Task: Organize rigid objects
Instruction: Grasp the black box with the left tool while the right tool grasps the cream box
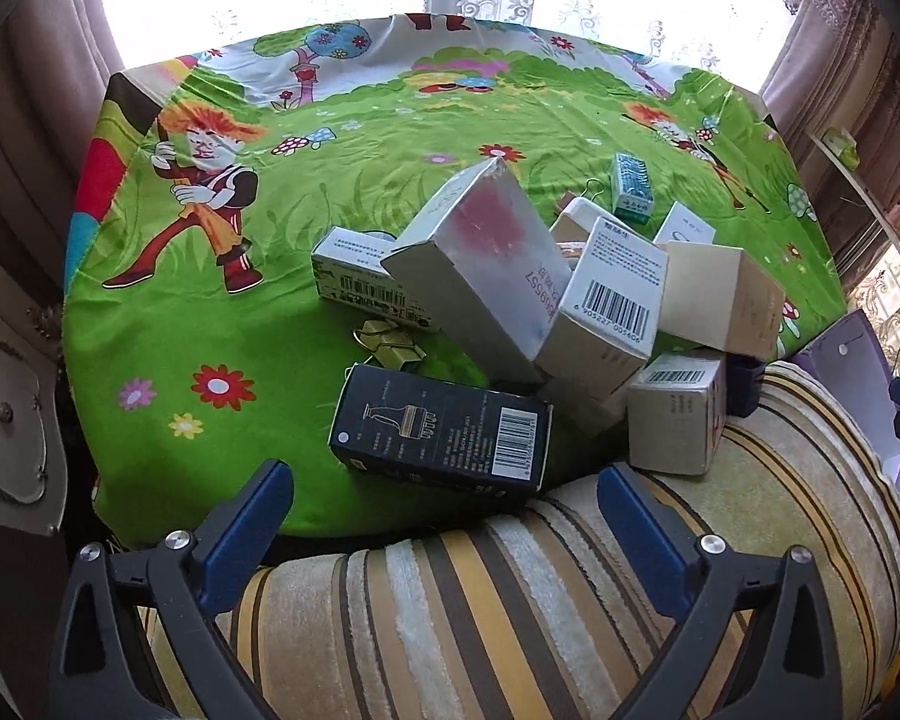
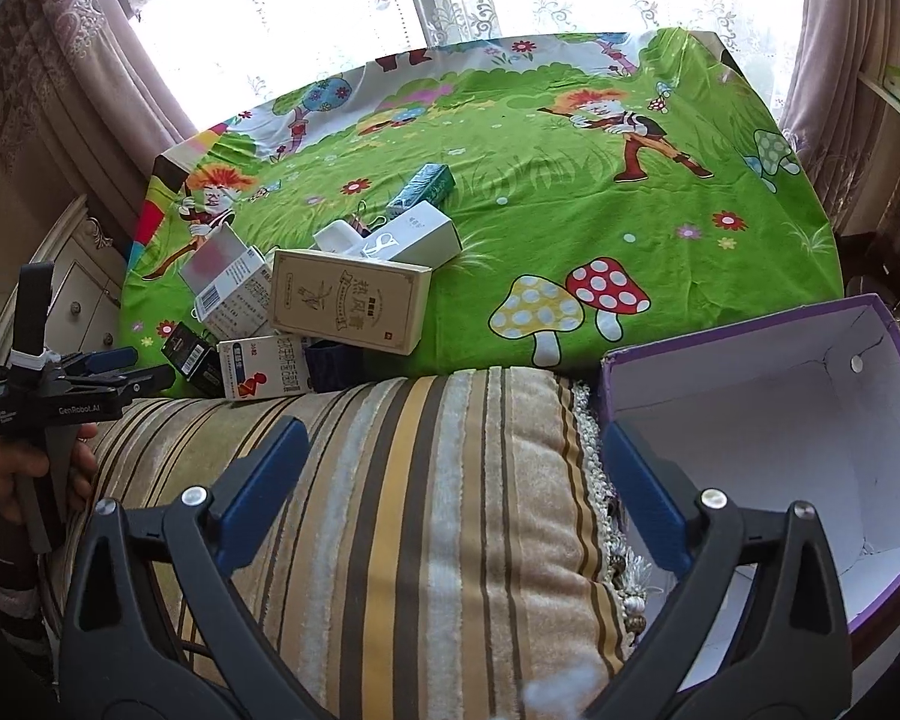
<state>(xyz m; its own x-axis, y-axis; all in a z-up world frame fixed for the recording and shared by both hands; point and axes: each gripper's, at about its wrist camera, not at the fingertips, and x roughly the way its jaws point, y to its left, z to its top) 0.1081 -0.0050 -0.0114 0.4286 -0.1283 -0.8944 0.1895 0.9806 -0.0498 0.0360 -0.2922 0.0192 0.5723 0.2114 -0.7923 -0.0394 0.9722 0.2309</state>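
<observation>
Jaws of both tools stand wide with nothing between them: the left gripper (image 1: 444, 504) hangs over a striped plush cushion (image 1: 510, 600), its blue pads flat and rubbery on black plastic arms; the right gripper (image 2: 450, 468) hovers over the same cushion, soft ribbed velour in bands of beige, brown and yellow, fringed along one edge.

Taking the cushion as the landmark: just beyond its far edge, on a glossy green cartoon cloth (image 1: 210, 300) printed with flowers and mushrooms, lies the heap of cardboard cartons — all rectangular, hard-edged, tumbled against one another; nearest the cushion a dark navy box (image 1: 444, 426) with a barcode lies flat, and a small white box (image 1: 675, 420) rests against the cushion's rim; behind them a long grey-white box with a pink smudge (image 1: 486, 258) leans tilted across a white barcoded box (image 1: 606, 306); a plain cream box (image 1: 720, 300) sits beside that; farther off stands a small teal patterned box (image 1: 633, 186); a few metal binder clips (image 1: 390, 345) lie on the cloth beyond the navy box.

Beside the cushion's fringed edge sits an open purple cardboard bin (image 2: 750, 420), white and smooth inside — empty; at the cushion's other end a hand (image 2: 6, 480) grips the left tool's handle.
</observation>
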